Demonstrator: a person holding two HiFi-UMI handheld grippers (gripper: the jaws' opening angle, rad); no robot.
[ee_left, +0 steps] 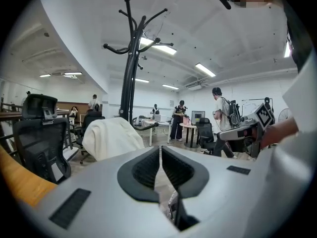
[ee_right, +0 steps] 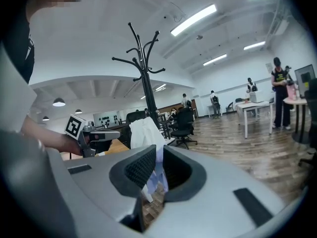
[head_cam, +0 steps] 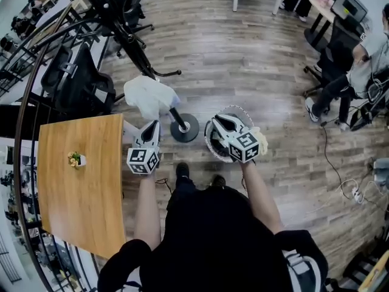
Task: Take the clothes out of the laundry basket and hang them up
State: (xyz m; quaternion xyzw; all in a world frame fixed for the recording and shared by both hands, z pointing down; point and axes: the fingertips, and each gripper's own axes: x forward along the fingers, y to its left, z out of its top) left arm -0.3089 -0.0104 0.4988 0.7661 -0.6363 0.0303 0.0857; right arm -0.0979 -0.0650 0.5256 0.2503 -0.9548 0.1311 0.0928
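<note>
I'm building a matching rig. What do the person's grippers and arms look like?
The left gripper and right gripper are alike: pale grey bodies, black ribbed pads, and a white cube with black square markers at the back. The person wears a black short-sleeved top, with white stripes on the right sleeve.

A: Floor?
B: Wood planks, faint sheen. The worktop at left is smooth orange wood.
A: Garment?
B: Soft white cloth, matt, on a black metal stand.
A: Basket?
B: White, seemingly plastic.
A: Left gripper?
B: Matt grey plastic; ribbed black pads.
</note>
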